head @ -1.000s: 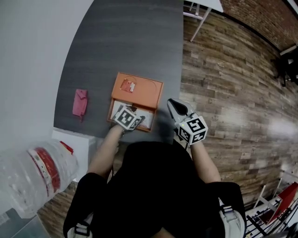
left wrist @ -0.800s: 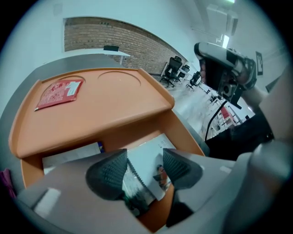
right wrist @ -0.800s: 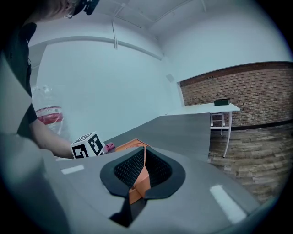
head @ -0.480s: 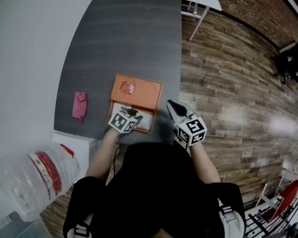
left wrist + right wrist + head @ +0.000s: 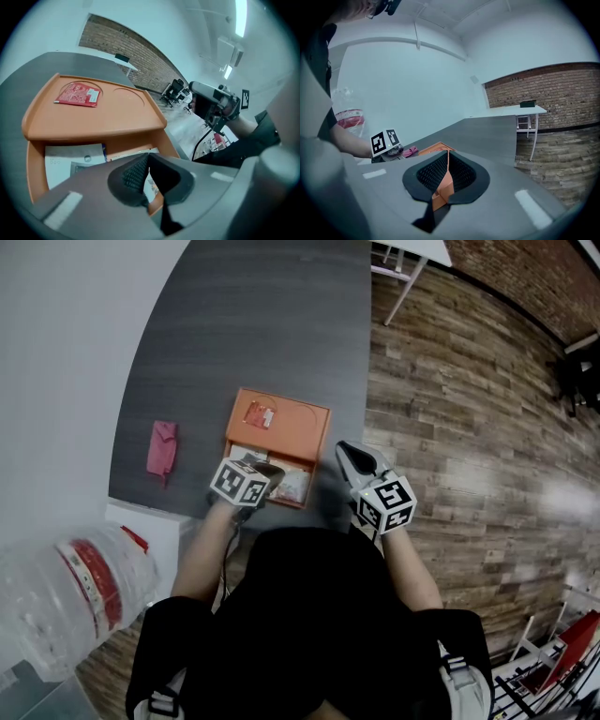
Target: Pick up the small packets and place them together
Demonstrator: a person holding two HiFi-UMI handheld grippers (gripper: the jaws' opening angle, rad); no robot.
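my left gripper (image 5: 149, 155) hangs over the open lower shelf of the orange box (image 5: 298, 420), at the box's near edge. change over the last second: its jaws have gone from wide apart to fully clenched, and the gripper has shifted slightly left along that edge. the tips meet just above the white packets (image 5: 292, 486) on the lower shelf. no view shows whether a thin packet edge is nipped between the pads, so treat the grasp as unconfirmed. my right gripper (image 5: 448, 154) is clenched on nothing, off the box's near right corner. one red packet (image 5: 258, 413) lies on the box's upper deck. one pink packet (image 5: 161, 448) lies on the table (image 5: 253, 324), well left of the box. judgement: a pick from the lower shelf is being attempted; the packets are not yet together.
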